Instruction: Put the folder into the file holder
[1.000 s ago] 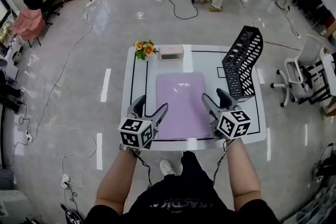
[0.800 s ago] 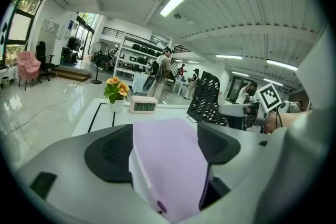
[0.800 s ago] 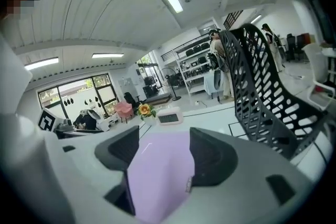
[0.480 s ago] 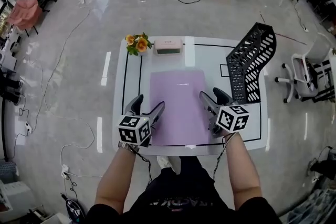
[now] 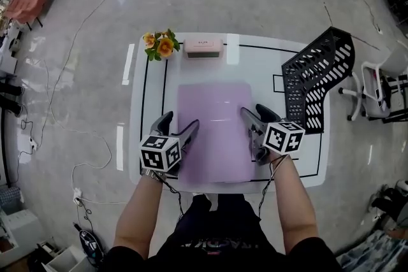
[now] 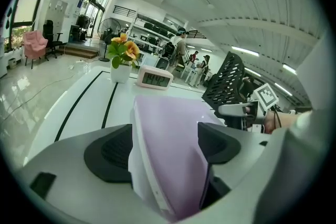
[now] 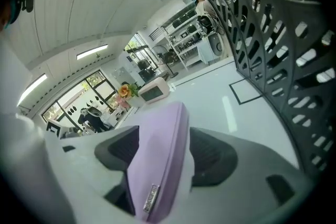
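Between the fingers (image 6: 107,152) of the left gripper (image 5: 180,128) sits the left edge of the lilac folder (image 5: 213,130). Both dark pads press against it, so this gripper is clamped on the folder. The right gripper (image 5: 258,116) holds the opposite long edge in the same way. Its fingers (image 7: 212,157) are closed on the rounded spine, where a small metal tab (image 7: 149,198) lies just short of the pads. Ahead of both sets of fingertips the folder runs on as a flat sheet across the white table (image 5: 146,105).

Beyond the fingertips, at the table's far edge, stand a small pot of orange flowers (image 5: 159,44) and a pale desk clock (image 5: 203,48). To the outer side of the right fingers, apart from the folder, the black perforated file holder (image 5: 317,86) stands upright. Black lines (image 5: 164,83) are marked on the tabletop.

Around the table is a glossy grey floor (image 5: 83,22) with loose cables (image 5: 64,73). A white office chair (image 5: 382,83) stands past the file holder and a pink chair (image 5: 27,2) is far off on the left.

Against the picture from a second ago, both grippers grip the same spots on the folder. The gaps from the folder to the clock and to the file holder look slightly wider, though the head camera has also shifted.
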### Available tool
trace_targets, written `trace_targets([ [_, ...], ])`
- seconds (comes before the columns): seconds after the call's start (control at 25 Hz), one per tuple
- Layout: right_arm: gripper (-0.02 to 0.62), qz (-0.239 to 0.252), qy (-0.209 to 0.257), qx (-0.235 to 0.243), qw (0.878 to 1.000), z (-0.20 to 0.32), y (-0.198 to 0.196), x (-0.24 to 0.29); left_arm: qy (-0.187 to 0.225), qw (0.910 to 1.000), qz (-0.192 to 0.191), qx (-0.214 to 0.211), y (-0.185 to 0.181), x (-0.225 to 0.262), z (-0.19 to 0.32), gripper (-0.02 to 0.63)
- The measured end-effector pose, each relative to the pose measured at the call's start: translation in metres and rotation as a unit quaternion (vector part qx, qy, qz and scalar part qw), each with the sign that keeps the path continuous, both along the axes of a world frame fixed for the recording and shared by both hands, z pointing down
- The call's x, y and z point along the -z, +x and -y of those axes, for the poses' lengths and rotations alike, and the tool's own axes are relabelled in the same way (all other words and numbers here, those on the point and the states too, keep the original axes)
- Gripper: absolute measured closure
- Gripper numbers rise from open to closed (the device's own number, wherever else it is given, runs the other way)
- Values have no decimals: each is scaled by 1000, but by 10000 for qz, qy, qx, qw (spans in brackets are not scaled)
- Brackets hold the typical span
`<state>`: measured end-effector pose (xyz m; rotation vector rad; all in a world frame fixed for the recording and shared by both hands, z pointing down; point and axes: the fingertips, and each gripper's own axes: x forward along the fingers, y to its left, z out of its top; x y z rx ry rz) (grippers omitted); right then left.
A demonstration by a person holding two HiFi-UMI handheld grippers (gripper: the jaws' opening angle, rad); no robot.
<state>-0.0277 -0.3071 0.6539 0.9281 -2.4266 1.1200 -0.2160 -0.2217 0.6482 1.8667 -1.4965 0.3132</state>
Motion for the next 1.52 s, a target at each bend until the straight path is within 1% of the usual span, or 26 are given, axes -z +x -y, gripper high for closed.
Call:
trace_targets([
  [0.24, 310, -6, -274, 171, 9995, 1, -8, -16, -227, 9997, -108, -31, 3, -15, 6, 230],
  [0.4, 310, -49, -346, 279, 9990, -1, -11, -19, -343, 9992, -163, -103, 7, -23, 7, 230],
  [0.56, 310, -228, -346, 451, 9981, -3, -15, -23, -420, 9986, -290, -107, 8, -29, 8, 230],
  [0.72, 311, -322, -378, 467, 9977, -4, -17, -27, -491, 9977, -448, -92, 9, -32, 9, 233],
  [0.88, 320, -230, -385, 378, 9983, -3, -16, -23, -532, 9976, -437, -68, 10, -29, 10, 233],
  [1.0, 324, -243, -203, 370, 9988, -2, -19, -13, -436, 9984, -355, -60, 7, -21, 11, 235],
  [1.12, 324, -225, 102, 397, 9989, 0, -23, 6, -218, 9995, -237, -60, 4, -3, 14, 235],
  [1.32, 324, -147, 770, 412, 9961, 3, -29, 51, 305, 9995, 45, -58, -3, 38, 21, 235],
  [1.52, 325, -86, 1405, 388, 9893, -2, -34, 97, 847, 9957, 364, -84, -9, 84, 22, 235],
])
